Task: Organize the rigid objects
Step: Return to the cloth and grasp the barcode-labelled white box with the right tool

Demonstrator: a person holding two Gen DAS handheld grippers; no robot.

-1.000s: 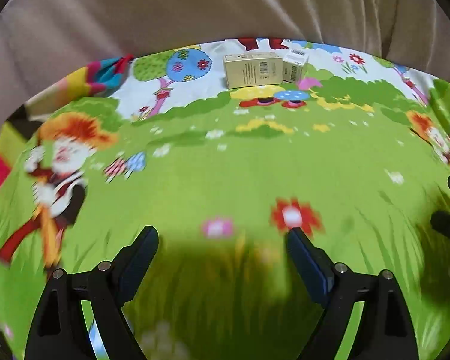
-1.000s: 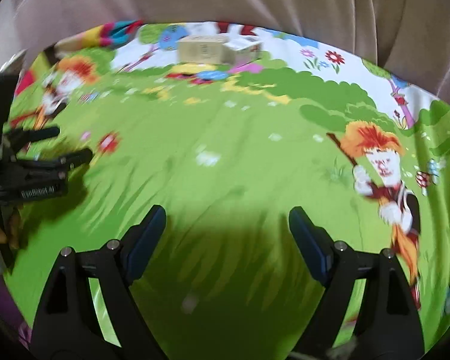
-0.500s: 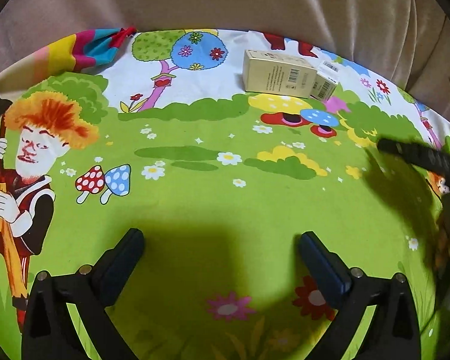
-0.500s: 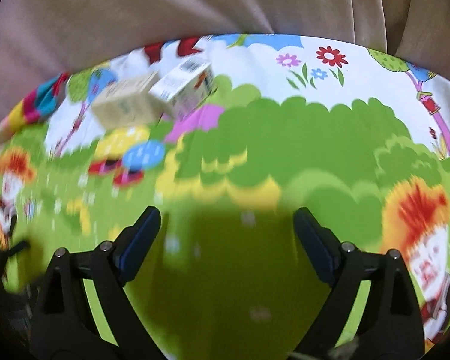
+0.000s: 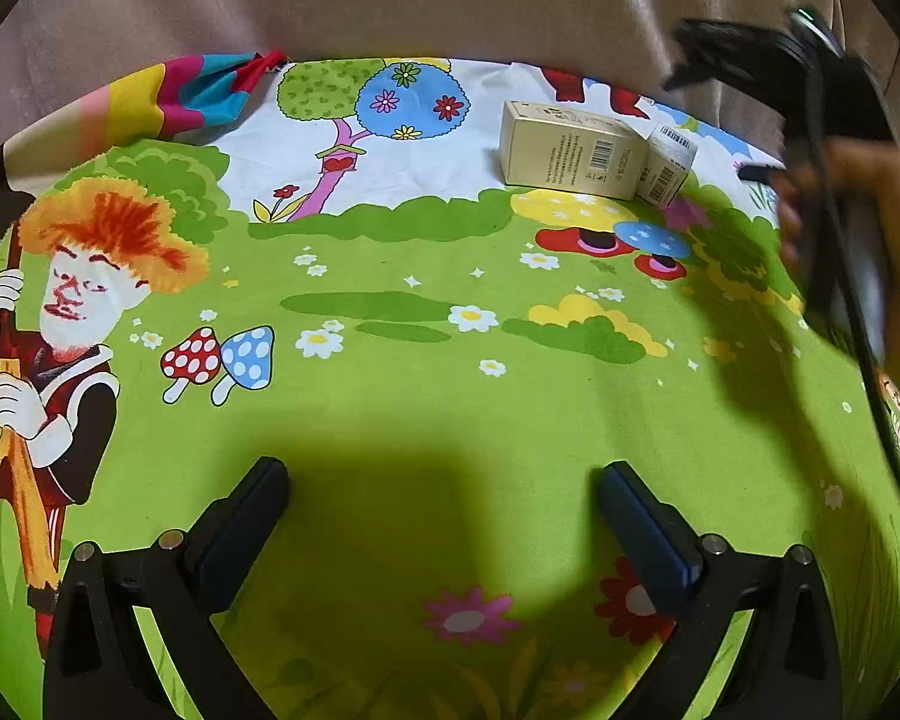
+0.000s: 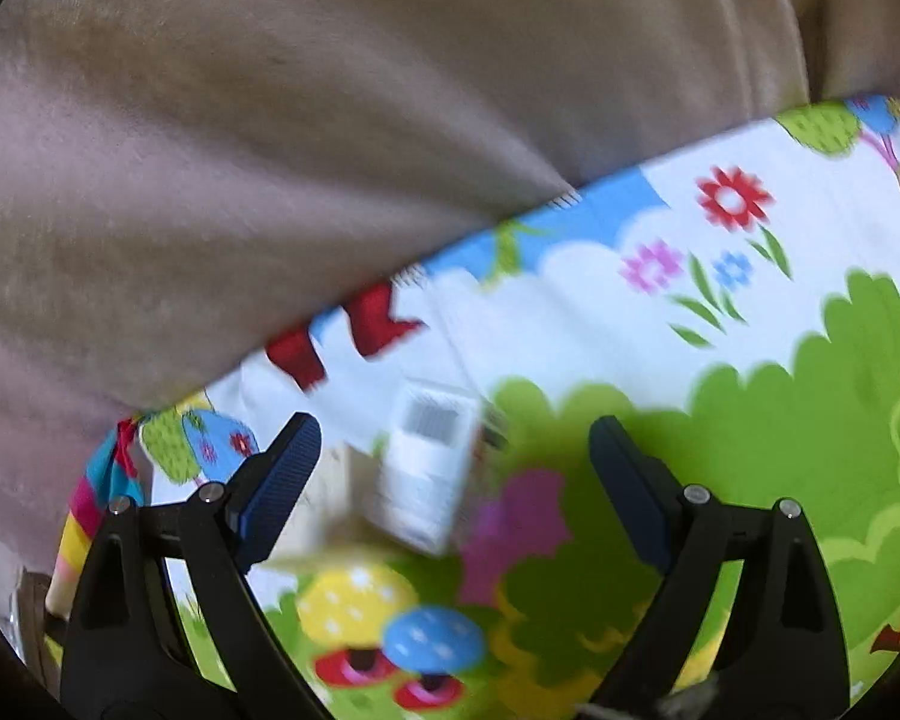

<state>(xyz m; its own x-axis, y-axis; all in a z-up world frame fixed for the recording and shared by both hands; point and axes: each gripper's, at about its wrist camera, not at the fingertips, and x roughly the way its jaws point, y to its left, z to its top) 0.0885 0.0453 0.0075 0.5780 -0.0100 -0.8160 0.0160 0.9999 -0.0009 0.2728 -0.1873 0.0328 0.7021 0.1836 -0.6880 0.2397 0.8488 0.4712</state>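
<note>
A beige carton (image 5: 573,150) lies near the far edge of the cartoon-print cloth (image 5: 450,360), with a smaller white barcode box (image 5: 669,165) touching its right end. My left gripper (image 5: 444,516) stands open and empty low over the green part of the cloth, well short of both boxes. My right gripper (image 6: 450,429) is open and tilted. In its blurred view the white box (image 6: 432,468) shows in the gap just beyond the fingertips, untouched by the pads. The beige carton (image 6: 324,492) is partly hidden behind the left finger (image 6: 282,474). In the left wrist view the right gripper (image 5: 711,117) hovers just right of the boxes.
Beige upholstery (image 5: 450,0) rises right behind the cloth's far edge. A striped fold of fabric (image 5: 168,96) lies at the far left corner. A person's hand (image 5: 864,180) and a black cable (image 5: 870,348) take up the right side in the left wrist view.
My right gripper swept across the cloth toward the far edge, rolled, and now has the white box ahead of its fingers. My left gripper's jaws spread wider early on, then it stayed still.
</note>
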